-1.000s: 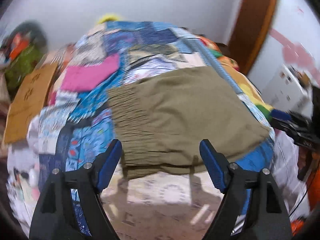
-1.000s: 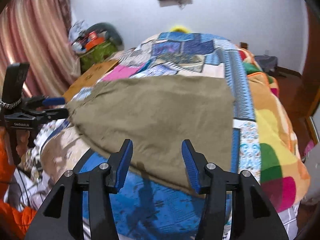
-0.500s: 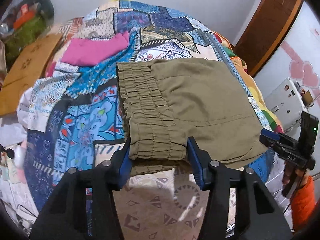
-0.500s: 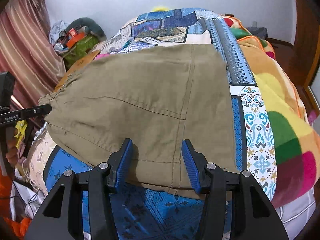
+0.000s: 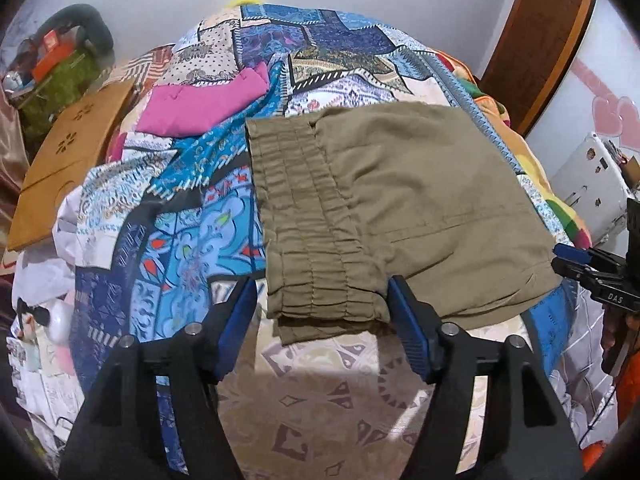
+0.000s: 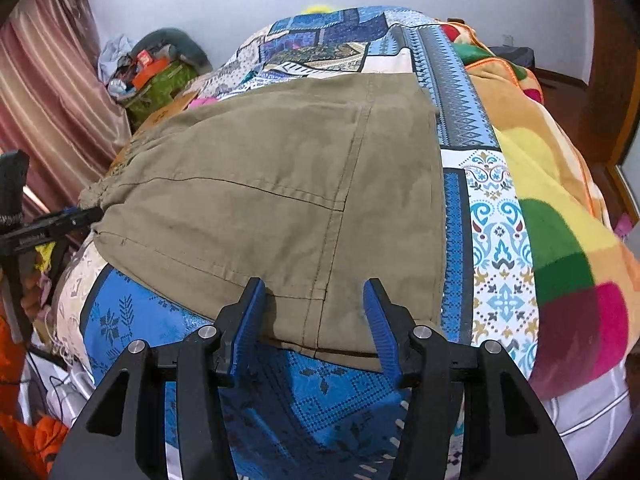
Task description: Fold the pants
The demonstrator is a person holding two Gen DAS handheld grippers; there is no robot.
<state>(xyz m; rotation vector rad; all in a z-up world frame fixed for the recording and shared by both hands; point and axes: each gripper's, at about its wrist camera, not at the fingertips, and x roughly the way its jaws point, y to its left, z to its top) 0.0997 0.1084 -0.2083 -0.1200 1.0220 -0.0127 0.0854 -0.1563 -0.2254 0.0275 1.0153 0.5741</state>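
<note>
Olive pants (image 5: 420,208) lie folded flat on a patchwork bedspread (image 5: 180,240), with the gathered waistband (image 5: 304,232) on the left. My left gripper (image 5: 320,284) straddles the near waistband corner. Its jaws are opening, and the left pad stands clear of the cloth. In the right wrist view the pants (image 6: 280,184) fill the middle, and my right gripper (image 6: 314,284) stands open over their near hem, one finger on each side of a seam. Each gripper shows at the edge of the other's view: the right gripper (image 5: 576,256) and the left gripper (image 6: 72,216).
A pink garment (image 5: 200,108) lies on the bed beyond the waistband. A wooden board (image 5: 68,160) and a green bag (image 5: 60,76) of clutter sit far left. A bright striped blanket (image 6: 560,220) covers the bed's right side. A white appliance (image 5: 592,184) stands right, a curtain (image 6: 48,100) left.
Both grippers have sunk toward the near edge of the pants. The left jaws narrowed around the waistband corner, then widened again. The right jaws kept the same gap.
</note>
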